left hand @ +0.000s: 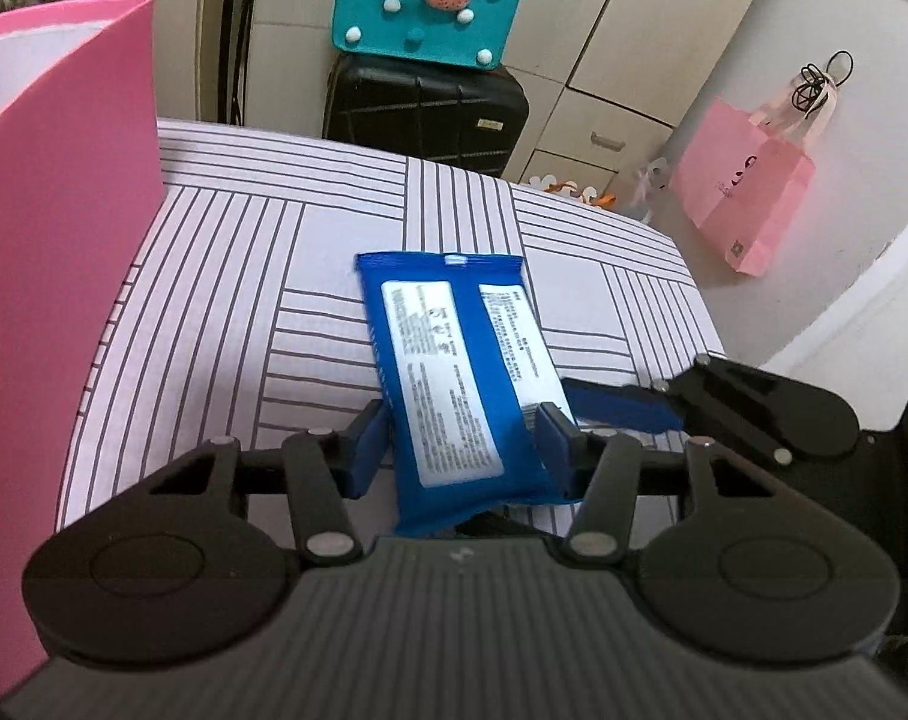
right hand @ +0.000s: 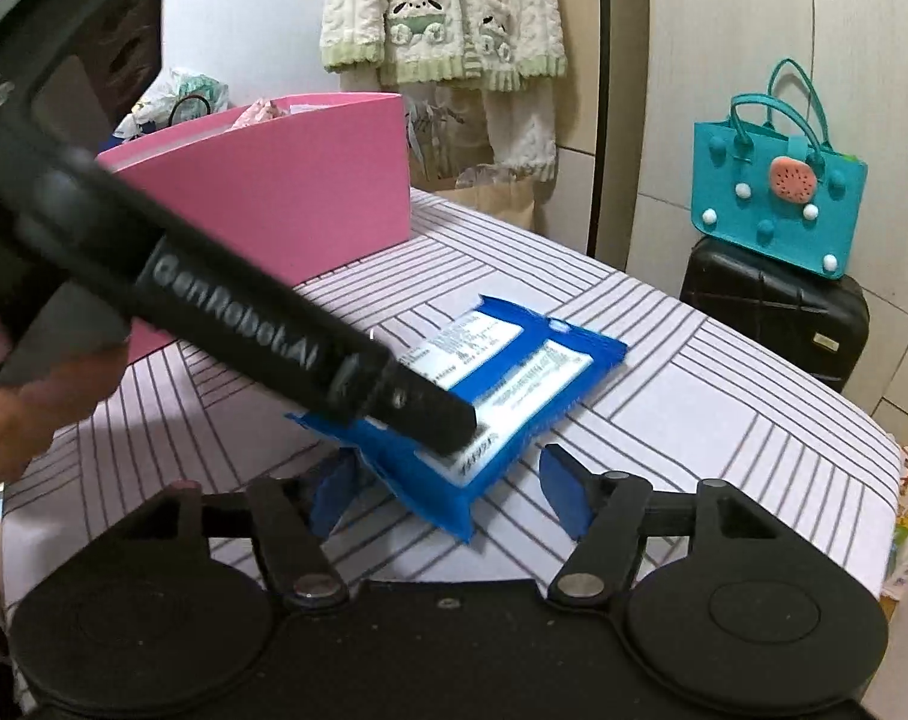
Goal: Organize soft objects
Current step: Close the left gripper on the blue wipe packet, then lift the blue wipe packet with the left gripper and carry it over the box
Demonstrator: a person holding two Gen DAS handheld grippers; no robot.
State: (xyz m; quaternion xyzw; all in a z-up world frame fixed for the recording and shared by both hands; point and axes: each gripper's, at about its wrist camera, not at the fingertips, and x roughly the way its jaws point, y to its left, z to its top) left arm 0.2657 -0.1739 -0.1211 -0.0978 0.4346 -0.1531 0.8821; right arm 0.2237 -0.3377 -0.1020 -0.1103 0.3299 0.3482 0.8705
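Pack: a blue wipes pack [left hand: 460, 384] lies label-up on the striped cloth of the table [left hand: 225, 276], near the pink box [left hand: 57, 276]; its near end looks slightly lifted, though whether it clears the cloth I cannot tell

Left gripper [left hand: 463, 441]: its blue pads [left hand: 363, 444] sit against both long sides of the pack's near end; it looks clamped on the pack across the width

Right gripper [right hand: 447, 483]: jaws apart, one blue pad on each side of the pack's near corner [right hand: 454, 516]; holding nothing

Box: the pink box [right hand: 285, 204] stands open at the far left of the table, with something pale already inside; probably where the pack belongs

Handling: likely light and squashy, with a slick film wrapper; a hard squeeze would only dent it, so no real breakage risk; slipping is the greater worry

Where to hold: across the narrow width near the middle of the body, not on the thin crimped end seam [left hand: 447, 258], which would fold and slide out

Behind: a teal bag [left hand: 426, 6] on a black suitcase [left hand: 423, 114]; well apart from the work
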